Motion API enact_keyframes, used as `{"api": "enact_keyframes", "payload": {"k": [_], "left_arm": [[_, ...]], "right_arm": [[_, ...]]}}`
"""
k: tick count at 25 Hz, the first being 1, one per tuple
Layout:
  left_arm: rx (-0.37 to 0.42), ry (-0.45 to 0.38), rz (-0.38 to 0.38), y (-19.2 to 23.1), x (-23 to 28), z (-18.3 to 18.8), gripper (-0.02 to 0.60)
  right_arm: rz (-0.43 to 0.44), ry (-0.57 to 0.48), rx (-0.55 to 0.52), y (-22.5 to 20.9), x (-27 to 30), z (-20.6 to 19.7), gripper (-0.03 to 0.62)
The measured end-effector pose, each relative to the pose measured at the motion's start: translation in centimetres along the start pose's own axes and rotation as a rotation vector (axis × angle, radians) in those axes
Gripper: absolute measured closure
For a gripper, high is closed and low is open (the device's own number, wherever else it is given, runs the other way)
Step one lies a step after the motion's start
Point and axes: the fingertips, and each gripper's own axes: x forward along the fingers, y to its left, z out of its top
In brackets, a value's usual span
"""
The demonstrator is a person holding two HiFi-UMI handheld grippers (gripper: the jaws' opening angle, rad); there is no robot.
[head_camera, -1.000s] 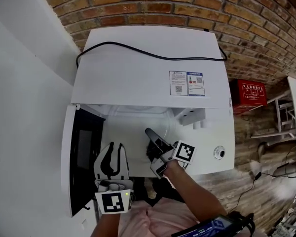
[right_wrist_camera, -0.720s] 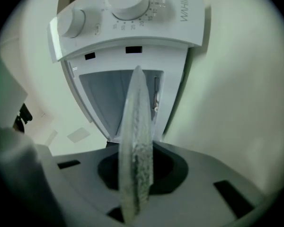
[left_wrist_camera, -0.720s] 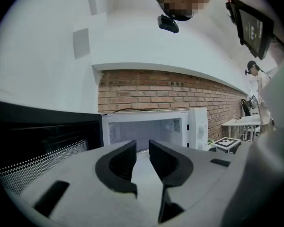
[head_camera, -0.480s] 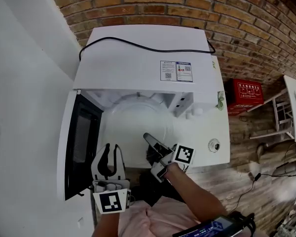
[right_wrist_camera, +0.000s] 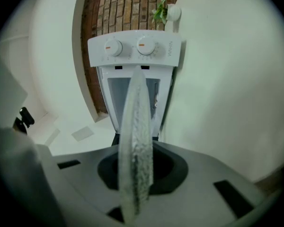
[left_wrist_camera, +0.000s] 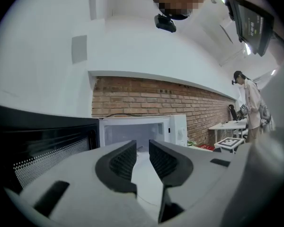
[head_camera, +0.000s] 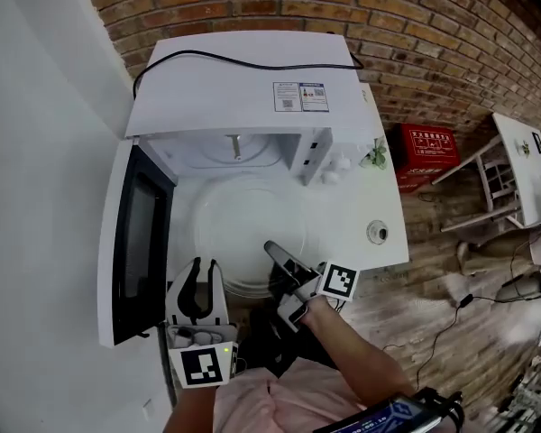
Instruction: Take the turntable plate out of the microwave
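The white microwave stands with its door swung open to the left. The clear glass turntable plate lies level in front of the cavity, over the white counter. My right gripper is shut on the plate's near right rim. In the right gripper view the plate shows edge-on between the jaws, with the microwave's control knobs beyond. My left gripper hovers by the plate's near left edge, apart from it. Its jaws stand open by a narrow gap with nothing in them.
A black cable runs over the microwave top. On the counter to the right are a small plant and a round fitting. A red box and a white table stand beyond, against the brick wall. A person stands at the far right.
Both grippers have drawn back from the microwave. The plate has come out of the cavity with the right gripper and now shows whole in front of it.
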Motion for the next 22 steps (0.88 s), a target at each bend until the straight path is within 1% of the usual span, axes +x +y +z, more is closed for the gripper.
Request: {"api": "enact_keyframes", "payload": {"k": [4, 8, 16, 22], "left_arm": [[-0.002, -0.013, -0.035, -2.3, -0.5, -0.3, 0.491], [0.003, -0.003, -0.069, -5.9, -0.3, -0.5, 0.491], [-0.005, -0.030, -0.110, -13.9, 2.1, 0.2, 0.491], [0.003, -0.038, -0.118, -18.2, 3.8, 0.7, 0.491]], "right_arm": [[-0.006, -0.043, 0.013, -0.4, -3.7, 0.5, 0.565], [-0.023, -0.086, 0.004, -1.1, -8.4, 2.2, 0.565], [-0.075, -0.174, 0.007, -3.2, -17.7, 7.9, 0.565], [-0.099, -0.214, -0.007, -4.6, -21.7, 12.6, 0.565]]}}
